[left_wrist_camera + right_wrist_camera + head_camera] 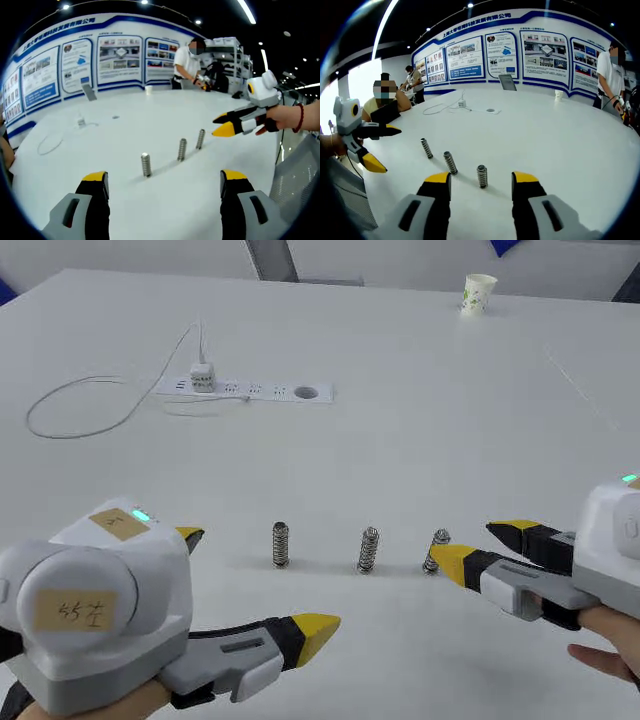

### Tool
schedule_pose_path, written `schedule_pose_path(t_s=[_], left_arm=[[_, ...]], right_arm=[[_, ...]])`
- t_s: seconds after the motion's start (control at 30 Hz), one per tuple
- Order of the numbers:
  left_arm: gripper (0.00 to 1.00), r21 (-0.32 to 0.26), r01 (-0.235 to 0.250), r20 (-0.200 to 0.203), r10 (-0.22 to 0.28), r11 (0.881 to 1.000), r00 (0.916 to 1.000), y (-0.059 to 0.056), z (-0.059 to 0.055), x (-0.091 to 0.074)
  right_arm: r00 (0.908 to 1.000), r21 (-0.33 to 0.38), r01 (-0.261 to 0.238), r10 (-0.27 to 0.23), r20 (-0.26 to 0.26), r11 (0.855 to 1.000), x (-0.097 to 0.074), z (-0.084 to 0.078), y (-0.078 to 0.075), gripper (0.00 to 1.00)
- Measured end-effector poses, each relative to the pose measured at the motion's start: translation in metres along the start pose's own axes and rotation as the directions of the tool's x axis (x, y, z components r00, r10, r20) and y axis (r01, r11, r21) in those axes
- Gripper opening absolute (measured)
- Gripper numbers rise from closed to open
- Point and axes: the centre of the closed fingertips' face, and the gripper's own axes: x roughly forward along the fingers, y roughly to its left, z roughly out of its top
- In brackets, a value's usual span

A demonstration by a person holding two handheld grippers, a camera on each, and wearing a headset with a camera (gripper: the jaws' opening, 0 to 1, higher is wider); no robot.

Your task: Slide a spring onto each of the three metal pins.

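A smooth, matte white table (420, 420) spans the head view. At 7 o'clock the bulky white plastic left gripper (255, 580) holds its wedge-shaped, yellow-tipped black jaws wide apart with nothing between them, and at 3 o'clock the right gripper (478, 542) is likewise parted and empty, its nearer tip just beside the rightmost spring. A flat white power strip (250, 390) lies at 11 o'clock and a paper cup (479, 292) at 1 o'clock, while three coiled metal springs (368, 550) stand in a row at centre.
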Motion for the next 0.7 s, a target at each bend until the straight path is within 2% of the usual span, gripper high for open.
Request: schedule_pose_path(t_s=[0.23,0.37,0.7], left_arm=[[0.97,-0.02,0.001,0.003,-0.001,1.0,1.0,0.003,0.003,-0.008],[0.98,-0.015,-0.002,-0.009,0.002,1.0,1.0,0.004,0.002,-0.012],[1.0,-0.013,0.0,-0.028,-0.001,1.0,0.9996,0.002,-0.003,-0.021]], right_arm=[[0.9995,0.008,-0.029,0.029,-0.016,1.0,-0.02,-0.003,0.01,0.64],[0.9994,0.019,-0.025,0.025,-0.022,1.0,-0.029,-0.006,0.013,0.69],[0.9996,0.046,-0.017,0.018,-0.021,0.999,-0.04,-0.011,0.017,0.82]])
